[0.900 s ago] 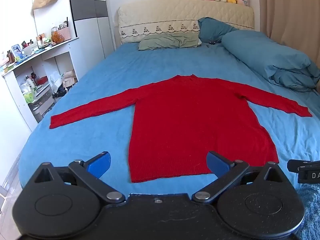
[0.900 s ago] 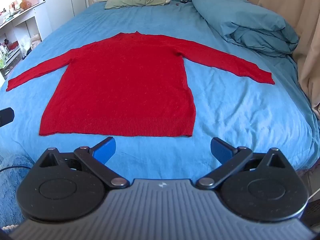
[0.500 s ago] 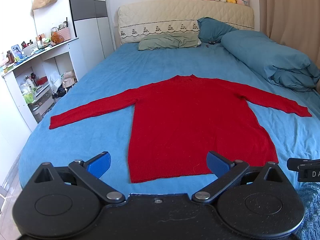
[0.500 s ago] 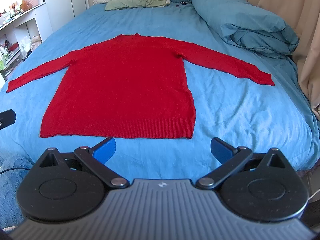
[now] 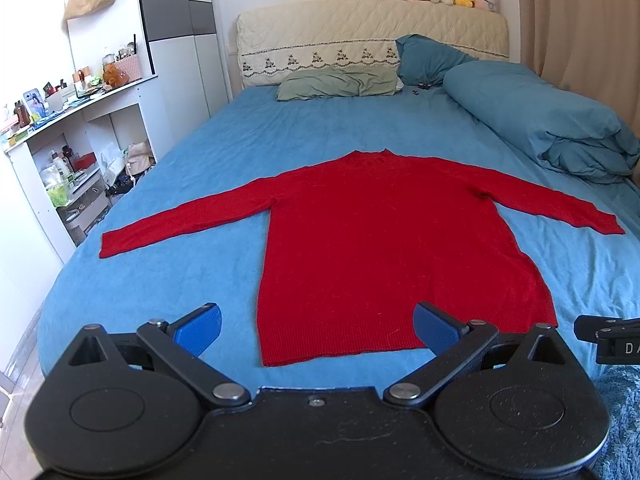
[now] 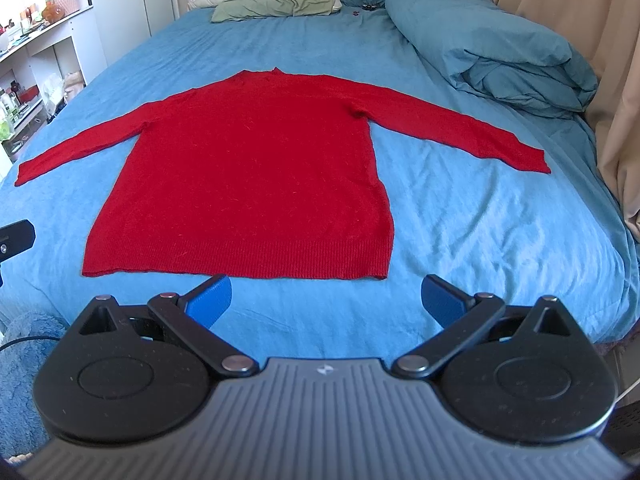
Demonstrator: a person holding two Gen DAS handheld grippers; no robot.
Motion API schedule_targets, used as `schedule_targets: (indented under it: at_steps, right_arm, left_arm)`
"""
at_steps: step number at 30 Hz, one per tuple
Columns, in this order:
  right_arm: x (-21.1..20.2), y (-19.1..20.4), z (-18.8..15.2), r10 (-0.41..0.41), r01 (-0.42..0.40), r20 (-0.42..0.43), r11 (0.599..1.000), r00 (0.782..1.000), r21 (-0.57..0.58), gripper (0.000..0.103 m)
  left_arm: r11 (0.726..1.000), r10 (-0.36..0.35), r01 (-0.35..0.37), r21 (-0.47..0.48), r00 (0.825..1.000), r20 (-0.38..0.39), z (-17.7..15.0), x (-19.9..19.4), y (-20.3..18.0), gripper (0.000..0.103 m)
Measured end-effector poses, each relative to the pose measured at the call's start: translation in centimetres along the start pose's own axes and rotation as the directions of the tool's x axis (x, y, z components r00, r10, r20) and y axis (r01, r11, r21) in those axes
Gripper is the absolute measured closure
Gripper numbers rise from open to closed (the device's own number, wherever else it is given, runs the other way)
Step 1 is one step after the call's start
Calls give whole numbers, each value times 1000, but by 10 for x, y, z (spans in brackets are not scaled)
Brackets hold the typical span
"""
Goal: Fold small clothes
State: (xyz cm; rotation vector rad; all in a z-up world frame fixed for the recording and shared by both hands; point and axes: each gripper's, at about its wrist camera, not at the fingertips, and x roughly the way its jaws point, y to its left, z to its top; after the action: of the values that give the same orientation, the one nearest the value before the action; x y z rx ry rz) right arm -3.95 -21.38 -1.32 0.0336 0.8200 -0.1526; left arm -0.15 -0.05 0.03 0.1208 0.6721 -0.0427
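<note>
Both grippers drifted fwd a bit vs 0.9 s ago, hem now closer; no grasp yet, so fold not started imo. Left gripper [image 5: 316, 326] jaws wide apart, empty; right gripper [image 6: 326, 294] same. Red sweater [image 6: 256, 176] flat at 12 o'clock on blue bed [image 6: 480, 220], sleeves spread to 9 and 3. Duvet [image 6: 492, 44] at 2, shelves [image 5: 76, 160] at 10.

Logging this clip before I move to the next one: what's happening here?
A person holds a gripper in each hand at the foot of a bed. A red sweater lies flat on the blue sheet, sleeves spread, hem nearest. The left gripper and right gripper are both open, short of the hem, holding nothing. No fold has been made yet.
</note>
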Motion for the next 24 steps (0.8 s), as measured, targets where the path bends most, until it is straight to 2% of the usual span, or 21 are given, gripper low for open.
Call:
schedule_targets:
  at_steps: [24]
  right_arm:
    - [0,2,1,4,-4,1,1000,1000,-1,0]
  left_arm:
    - [1000,9,-9,-15,1000,11,-1,-1,2,0]
